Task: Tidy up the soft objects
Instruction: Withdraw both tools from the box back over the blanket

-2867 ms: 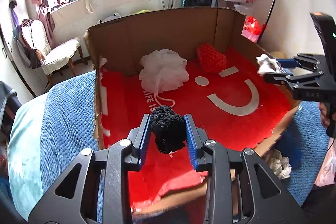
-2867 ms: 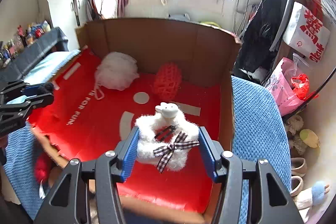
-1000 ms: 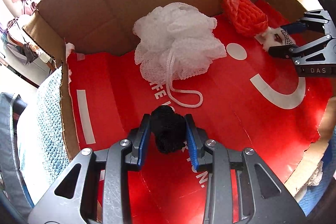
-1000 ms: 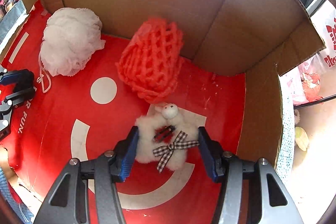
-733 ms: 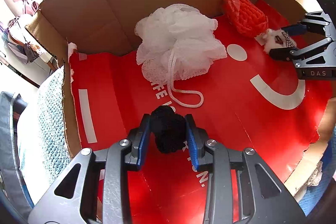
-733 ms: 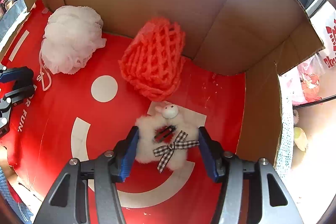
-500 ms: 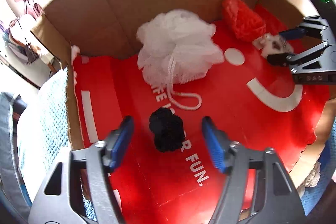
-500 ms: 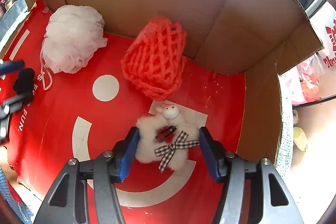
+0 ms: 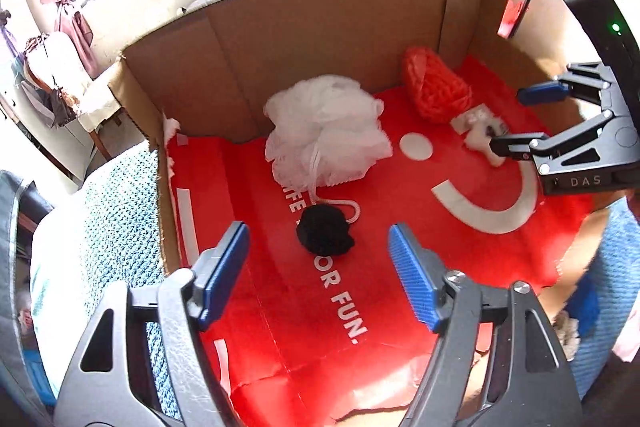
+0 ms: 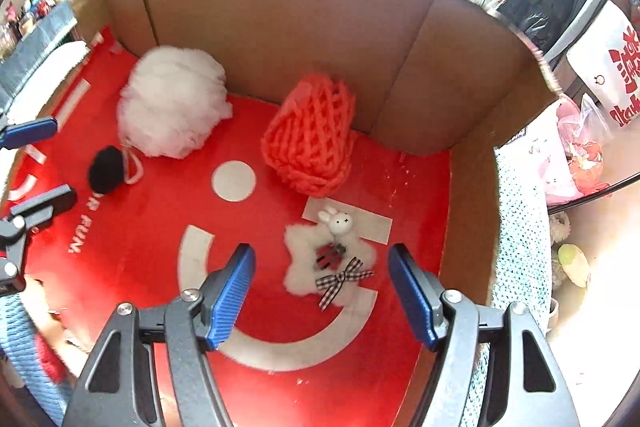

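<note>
Letting go is the step I'm on: left gripper (image 9: 320,267) jaws are opening with the black pompom (image 9: 325,230) loose between them on the cardboard box (image 9: 320,39) floor, right gripper (image 10: 320,289) jaws opening around the white bunny plush (image 10: 329,259). Next I judge both should lift clear, then fetch more soft items

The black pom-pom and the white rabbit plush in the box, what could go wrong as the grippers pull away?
The black pom-pom lies on the bath pouf's cord loop, so it may shift if the pouf is moved. The left gripper, jaws opening, is low enough to nudge it. The rabbit plush's loose bow could snag the opening right gripper.
</note>
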Tool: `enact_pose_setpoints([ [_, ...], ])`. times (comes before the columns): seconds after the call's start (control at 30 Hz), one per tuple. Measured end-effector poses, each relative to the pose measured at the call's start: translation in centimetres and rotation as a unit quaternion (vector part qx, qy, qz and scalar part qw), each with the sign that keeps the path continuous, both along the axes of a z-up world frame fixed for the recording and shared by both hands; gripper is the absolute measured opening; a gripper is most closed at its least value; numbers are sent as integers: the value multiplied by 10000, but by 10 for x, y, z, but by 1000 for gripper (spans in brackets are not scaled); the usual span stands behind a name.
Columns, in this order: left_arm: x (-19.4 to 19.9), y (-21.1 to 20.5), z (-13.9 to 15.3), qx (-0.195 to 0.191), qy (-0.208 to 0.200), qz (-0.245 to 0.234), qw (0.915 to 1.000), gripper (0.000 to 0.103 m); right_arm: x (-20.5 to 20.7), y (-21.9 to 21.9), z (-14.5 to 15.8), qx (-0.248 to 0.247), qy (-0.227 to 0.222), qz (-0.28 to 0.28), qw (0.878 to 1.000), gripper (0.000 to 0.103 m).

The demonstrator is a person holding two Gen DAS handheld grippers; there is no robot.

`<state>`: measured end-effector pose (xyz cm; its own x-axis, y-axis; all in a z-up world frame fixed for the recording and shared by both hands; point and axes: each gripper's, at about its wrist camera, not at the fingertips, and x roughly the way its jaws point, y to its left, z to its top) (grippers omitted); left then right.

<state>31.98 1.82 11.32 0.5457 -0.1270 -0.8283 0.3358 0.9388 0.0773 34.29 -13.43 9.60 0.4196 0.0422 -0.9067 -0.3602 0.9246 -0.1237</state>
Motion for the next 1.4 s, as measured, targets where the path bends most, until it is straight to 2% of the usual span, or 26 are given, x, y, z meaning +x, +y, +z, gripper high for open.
enact_pose_setpoints([
  [0.2, -30, 10, 27, -419, -447, 26, 9981, 77, -27, -11, 33, 469, -489, -9, 9977, 77],
  [0.33, -58, 12, 44, -778, -884, 74, 9930, 82, -52, -17, 55, 797, -901, -63, 9927, 82],
  [0.43, -81, 12, 56, -1013, -1245, 148, 9869, 85, -78, -21, 74, 1205, -1160, -83, 9859, 84],
  [0.47, -89, 12, 58, -1094, -1370, 178, 9844, 88, -87, -22, 79, 1236, -1284, -115, 9839, 85],
  [0.53, -106, 12, 64, -1210, -1637, 208, 9788, 92, -106, -20, 91, 1249, -1620, -130, 9788, 98],
  [0.63, -133, 11, 73, -1334, -2041, 212, 9696, 95, -136, -19, 104, 1165, -2135, -159, 9698, 101],
  [0.73, -155, 10, 80, -1481, -2306, 211, 9615, 97, -162, -20, 112, 1198, -2455, -209, 9617, 103],
  [0.87, -186, 10, 85, -1648, -2611, 251, 9508, 101, -199, -21, 117, 1086, -2935, -299, 9493, 103],
  [1.0, -216, 11, 86, -1600, -2928, 393, 9419, 103, -227, -24, 114, 1155, -3164, -393, 9408, 103],
  [1.2, -251, 4, 75, -1410, -3233, 563, 9340, 103, -266, -28, 99, 1197, -3377, -515, 9322, 103],
  [1.4, -274, -7, 47, -1225, -3377, 707, 9306, 103, -301, -33, 77, 1235, -3623, -731, 9209, 103],
])
